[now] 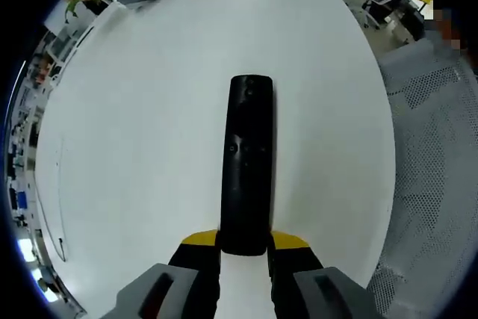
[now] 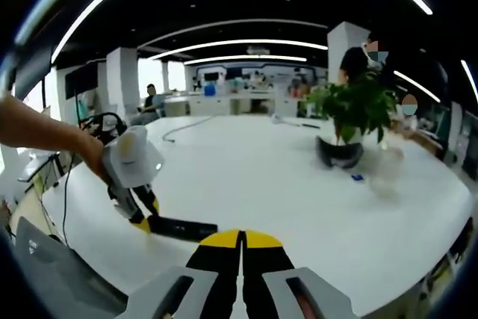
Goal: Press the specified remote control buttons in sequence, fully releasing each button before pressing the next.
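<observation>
Two grippers are in my feeds, and the left gripper (image 1: 244, 255) has its fingers pinching the near end of the black remote control (image 1: 249, 162), one yellow-tipped finger on each side of its body. From the left gripper view the remote control runs straight away from me over the white surface (image 1: 134, 147), with its button face up and its far end pointing toward the middle of the surface. I can make out small buttons on its upper half, but they are too blurred to tell apart. In the right gripper view I see the right gripper (image 2: 240, 248) with its fingers pressed together, yellow tips meeting with no gap, well clear of the remote control. That same view shows the left gripper (image 2: 142, 218) from the side, held by a hand (image 2: 93, 156), with the remote control (image 2: 183, 228) lying flat near the close edge of the surface (image 2: 261, 177). A potted plant (image 2: 355, 110) stands toward the far right edge, with a dark headset-like thing (image 2: 340, 153) just beside it.
</observation>
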The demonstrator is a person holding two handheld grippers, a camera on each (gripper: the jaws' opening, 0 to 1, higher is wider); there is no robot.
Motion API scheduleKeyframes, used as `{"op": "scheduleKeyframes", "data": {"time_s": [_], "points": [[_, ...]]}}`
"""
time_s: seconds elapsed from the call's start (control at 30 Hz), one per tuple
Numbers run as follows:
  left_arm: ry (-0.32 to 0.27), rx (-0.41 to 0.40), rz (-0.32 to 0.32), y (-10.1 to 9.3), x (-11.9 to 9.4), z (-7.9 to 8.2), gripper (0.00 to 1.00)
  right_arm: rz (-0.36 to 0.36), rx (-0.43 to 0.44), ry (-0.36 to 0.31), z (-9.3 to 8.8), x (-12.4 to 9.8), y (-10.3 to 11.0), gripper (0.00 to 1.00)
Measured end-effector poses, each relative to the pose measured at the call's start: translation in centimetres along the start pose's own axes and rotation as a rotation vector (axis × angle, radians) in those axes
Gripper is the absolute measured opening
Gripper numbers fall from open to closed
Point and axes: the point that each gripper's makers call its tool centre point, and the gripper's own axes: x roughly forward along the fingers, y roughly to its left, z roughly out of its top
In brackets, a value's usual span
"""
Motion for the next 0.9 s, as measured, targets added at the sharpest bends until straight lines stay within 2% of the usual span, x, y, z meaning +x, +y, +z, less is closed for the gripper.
{"op": "scheduleKeyframes", "data": {"time_s": [0.33, 0.9], "points": [[-0.013, 0.006, -0.001, -2.2, 0.0, -0.4, 0.23, 0.020, 0.026, 0.018, -0.2, 0.0, 0.3, 0.00], [-0.018, 0.000, -0.012, -4.9, -0.3, -0.6, 0.23, 0.034, 0.037, 0.013, -0.1, -0.2, 0.6, 0.00]]}}
